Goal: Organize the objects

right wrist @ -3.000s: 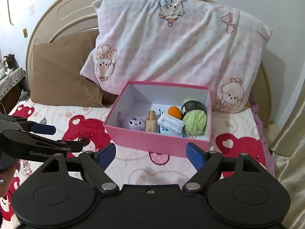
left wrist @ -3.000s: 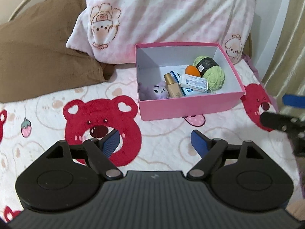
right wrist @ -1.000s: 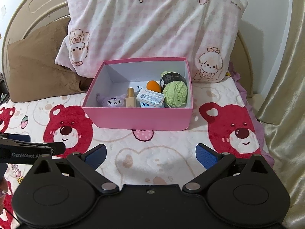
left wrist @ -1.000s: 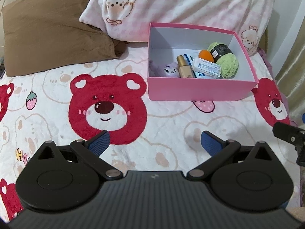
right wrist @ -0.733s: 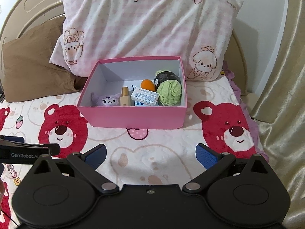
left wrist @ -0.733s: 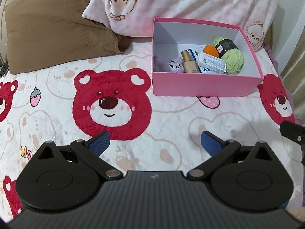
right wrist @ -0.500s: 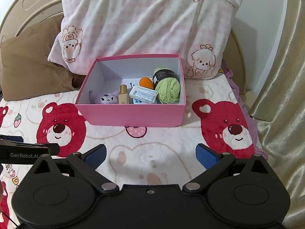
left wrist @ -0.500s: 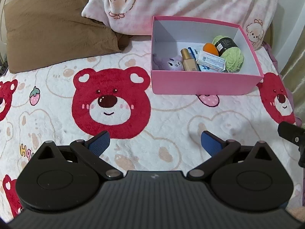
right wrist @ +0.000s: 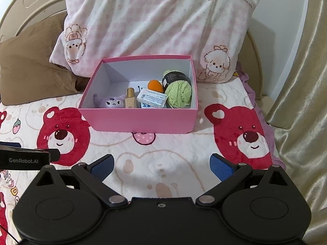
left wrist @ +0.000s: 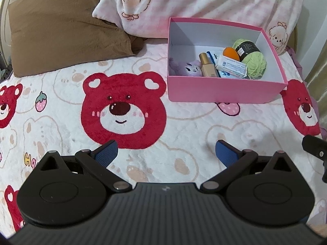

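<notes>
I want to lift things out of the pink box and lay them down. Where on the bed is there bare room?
The blanket is bare between the pink box and both open grippers, left gripper and right gripper. It is also bare left of the box, below the brown pillow. Crowded: the box's near half. Its back left corner is free.

Both wrist views face the pink box from nearby.
</notes>
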The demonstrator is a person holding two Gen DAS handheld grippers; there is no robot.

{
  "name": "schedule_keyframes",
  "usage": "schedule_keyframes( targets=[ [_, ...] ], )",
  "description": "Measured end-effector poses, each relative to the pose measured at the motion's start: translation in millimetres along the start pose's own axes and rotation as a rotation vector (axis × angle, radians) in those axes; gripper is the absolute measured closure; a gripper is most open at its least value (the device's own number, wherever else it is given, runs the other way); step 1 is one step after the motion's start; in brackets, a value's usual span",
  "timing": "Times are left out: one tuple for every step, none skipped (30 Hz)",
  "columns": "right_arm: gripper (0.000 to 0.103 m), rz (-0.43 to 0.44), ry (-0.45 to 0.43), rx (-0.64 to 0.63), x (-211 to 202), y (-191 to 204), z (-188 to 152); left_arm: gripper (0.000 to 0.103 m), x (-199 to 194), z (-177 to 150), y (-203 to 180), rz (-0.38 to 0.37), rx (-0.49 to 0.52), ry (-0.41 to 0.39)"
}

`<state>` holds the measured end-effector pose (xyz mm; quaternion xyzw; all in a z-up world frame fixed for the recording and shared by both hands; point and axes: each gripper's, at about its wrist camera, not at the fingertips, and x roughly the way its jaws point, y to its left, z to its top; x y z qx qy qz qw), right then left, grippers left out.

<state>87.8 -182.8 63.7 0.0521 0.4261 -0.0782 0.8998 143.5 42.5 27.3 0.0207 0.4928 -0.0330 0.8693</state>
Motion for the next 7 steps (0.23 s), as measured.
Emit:
schedule_keyframes(
  targets=[
    [0.002, 0.0, 0.001, 0.0, 0.4, 0.1, 0.0, 0.0, -0.1, 0.1, -0.1, -0.001, -0.002, 0.001],
    [0.002, 0.001, 0.002, -0.001, 0.7, -0.1, 0.3, 0.0, -0.2, 0.3, -0.1, -0.002, -0.003, 0.001],
    [0.002, 0.0, 0.002, -0.002, 0.9, 0.0, 0.1, 0.0, -0.2, 0.5, -0.2, -0.001, -0.001, 0.0],
    [0.002, 0.001, 0.003, -0.002, 1.1, 0.0, 0.3, 0.0, -0.1, 0.7, -0.1, 0.001, 0.001, 0.0],
    [0.002, 0.001, 0.003, -0.002, 1.1, 0.2, 0.3, 0.0, 0.0, 0.7, -0.2, 0.002, 0.003, -0.001],
    [0.002, 0.001, 0.003, -0.002, 1.2, 0.3, 0.2, 0.0, 0.1, 0.6, -0.2, 0.002, 0.003, 0.0],
    [0.002, 0.001, 0.003, -0.003, 1.1, 0.3, -0.1, 0.0, 0.1, 0.5, 0.2, 0.002, 0.002, 0.0]
  ],
)
